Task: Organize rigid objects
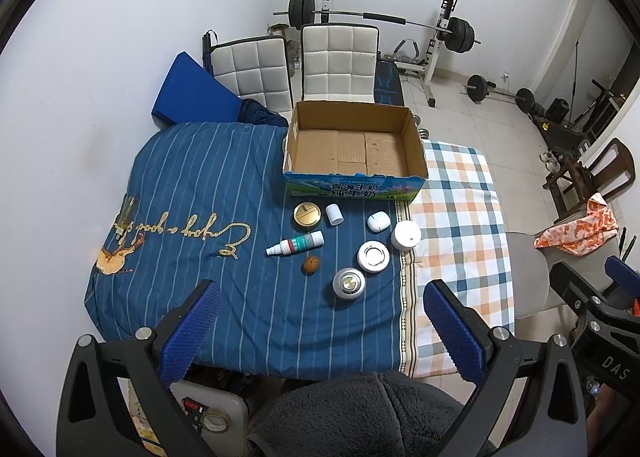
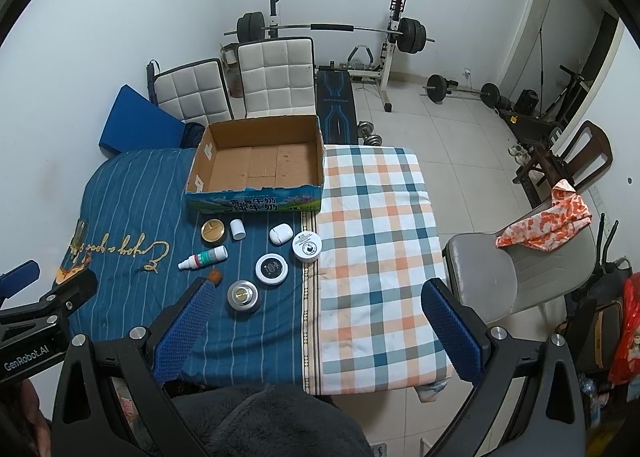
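Both tongs hang spread wide and hold nothing: our left gripper (image 1: 322,331) hovers over the near edge of the blue striped cover (image 1: 192,177), our right gripper (image 2: 320,331) over the checked cloth (image 2: 376,225) beside it.

We judge the job not yet begun. The cardboard milk box (image 1: 354,181) stands bare inside at the far side of the table, and every small thing lies outside it on the striped cover: a gold-lidded tin (image 1: 307,214), a small white cap-shaped bottle (image 1: 334,214), a white oval case (image 1: 378,222), a white round jar (image 1: 405,236), a white round tin (image 1: 373,256), a silver round tin (image 1: 349,283), a spray bottle (image 1: 295,243) lying on its side, and a small brown lump (image 1: 311,265) we cannot name. All eight are left to move.

For room, the items sit near one another but mostly apart; the white jar is right at the seam where the two cloths meet. The silver tin lies nearest us. The box's front wall rises just behind the gold tin and cap bottle, so we expect to lift over it. The checked side is free, with a grey chair (image 2: 480,269) off its right edge.
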